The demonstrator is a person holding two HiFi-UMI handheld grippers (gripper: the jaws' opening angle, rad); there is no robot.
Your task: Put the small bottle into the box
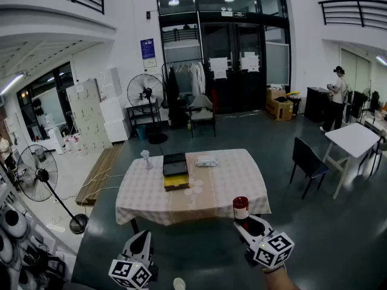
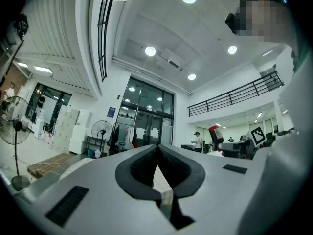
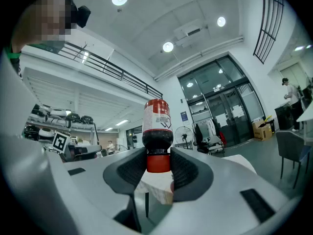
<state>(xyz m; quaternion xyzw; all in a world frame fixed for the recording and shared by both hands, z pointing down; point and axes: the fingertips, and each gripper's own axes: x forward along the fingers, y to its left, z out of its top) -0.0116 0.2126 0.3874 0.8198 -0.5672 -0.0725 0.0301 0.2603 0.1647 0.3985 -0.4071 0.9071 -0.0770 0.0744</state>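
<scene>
Now: 1 small bottle (image 3: 157, 124) pinched, R gripper (image 3: 159, 155); L gripper (image 2: 157, 148) fingers (image 2: 139, 169) together; 1 box (image 1: 175, 171).

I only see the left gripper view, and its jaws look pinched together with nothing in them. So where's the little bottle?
Observer: The right hand-held gripper has it. Its jaws are closed on the red cap of the small bottle.
Operator: Where's the box it goes in?
Observer: The head view shows a black box near the middle of the table, ahead of both grippers. The bottle is not in it yet.
Operator: Is anything else on that table?
Observer: Yes, a pale packet lies just right of the box and isn't touching it.
</scene>
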